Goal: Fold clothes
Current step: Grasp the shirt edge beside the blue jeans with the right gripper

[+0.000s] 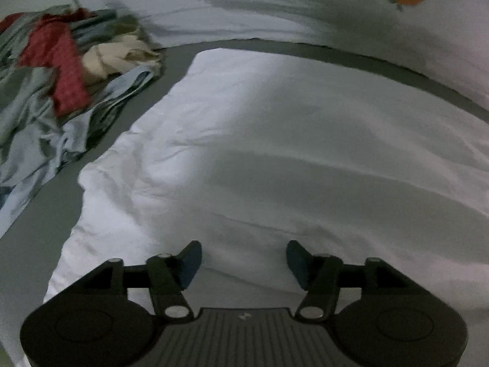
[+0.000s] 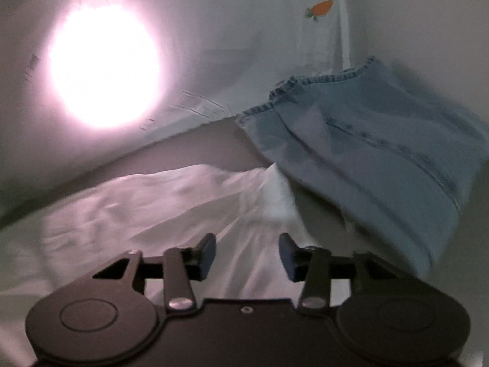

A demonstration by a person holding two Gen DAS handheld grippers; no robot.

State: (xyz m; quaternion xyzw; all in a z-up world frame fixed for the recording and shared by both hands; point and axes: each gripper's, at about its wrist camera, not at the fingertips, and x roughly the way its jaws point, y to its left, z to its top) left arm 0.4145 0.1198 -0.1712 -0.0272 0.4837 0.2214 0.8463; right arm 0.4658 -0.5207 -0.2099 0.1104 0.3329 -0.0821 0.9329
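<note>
White garment [image 1: 275, 140] lies spread flat on grey table [image 1: 39, 244], long axis running away from both grippers. Left gripper [image 1: 244, 264] and right gripper [image 2: 247, 255] hover over its near edge, jaws half-spread, nothing held.

Left gripper [image 1: 244, 264]: black body, ribbed grey plate — blue pads [image 1: 191, 264], silver round screws.
Right gripper [image 2: 247, 257]: black, two round bumps — blue pads [image 2: 208, 255].
</note>
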